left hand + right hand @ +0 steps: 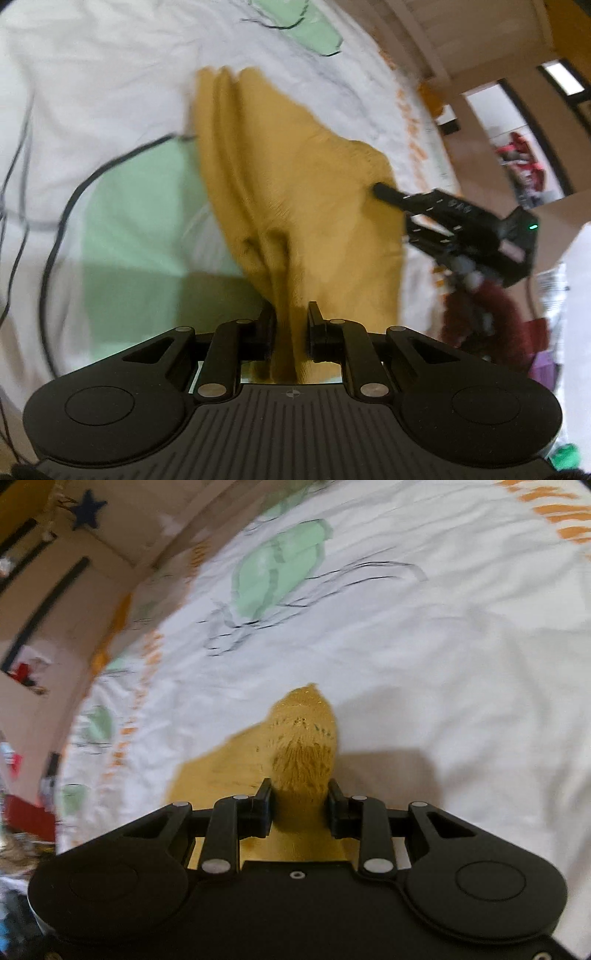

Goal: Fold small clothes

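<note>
A mustard-yellow knitted garment (295, 177) lies partly spread on a white bedsheet (92, 74) printed with pale green patches, thin black outlines and small orange marks near its edge. The left hand-held gripper (291, 325) has its jaws drawn close together on a bunched fold of the garment's near edge, the yellow cloth pinched between the two black fingers (266, 325) and running away from them in long ridges across the bed. Further along the same garment, the right hand-held gripper (384, 192) reaches in from the right side of the left wrist view, its tip at the cloth's far corner. In the right wrist view that gripper (300, 797) is closed about a thicker wad of the garment (303, 738), a ribbed, gathered end that stands up between the fingers and pokes out beyond them, while the rest of the cloth trails off to the left over the sheet (443, 646). Both views are smeared by motion blur. Beyond the bed's edge there are beige walls (122, 528), a dark star shape (86, 513) on one of them, and red clutter (480, 317) on the floor side.
</note>
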Tool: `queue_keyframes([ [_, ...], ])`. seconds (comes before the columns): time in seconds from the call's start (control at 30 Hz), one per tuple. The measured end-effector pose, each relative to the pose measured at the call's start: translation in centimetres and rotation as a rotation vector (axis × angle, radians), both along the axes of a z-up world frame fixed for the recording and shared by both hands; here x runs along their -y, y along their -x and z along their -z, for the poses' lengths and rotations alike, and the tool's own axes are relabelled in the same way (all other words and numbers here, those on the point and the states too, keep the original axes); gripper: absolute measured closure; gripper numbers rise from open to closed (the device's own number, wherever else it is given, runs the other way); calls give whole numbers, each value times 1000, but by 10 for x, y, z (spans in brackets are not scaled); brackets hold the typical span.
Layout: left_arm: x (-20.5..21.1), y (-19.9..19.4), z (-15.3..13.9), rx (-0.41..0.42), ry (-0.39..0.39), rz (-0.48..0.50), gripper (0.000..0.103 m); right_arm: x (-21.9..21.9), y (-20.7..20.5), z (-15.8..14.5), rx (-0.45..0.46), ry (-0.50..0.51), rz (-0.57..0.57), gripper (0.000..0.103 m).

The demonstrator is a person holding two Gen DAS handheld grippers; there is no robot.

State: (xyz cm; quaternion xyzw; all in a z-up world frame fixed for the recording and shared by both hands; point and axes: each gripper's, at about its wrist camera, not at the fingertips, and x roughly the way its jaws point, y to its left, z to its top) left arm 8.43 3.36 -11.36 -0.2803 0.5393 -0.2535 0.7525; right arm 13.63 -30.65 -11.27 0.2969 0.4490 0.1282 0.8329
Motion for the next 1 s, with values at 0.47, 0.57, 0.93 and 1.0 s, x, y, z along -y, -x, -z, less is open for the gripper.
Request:
queue_keyframes([
  [0.47, -8, 11, 1, 60, 43, -32, 74, 7, 52, 3, -12, -76, -27, 30],
  [0.57, -2, 3, -1, 100, 31, -46, 60, 9, 66, 8, -44, -104, -54, 30],
  [0.93, 4, -6, 11, -66, 239, 15, 47, 4, 80, 16, -145, -291, -163, 30],
  [1.0, -4, -1, 7, -103, 371, 35, 47, 10, 85, 10, -131, -380, -170, 32],
])
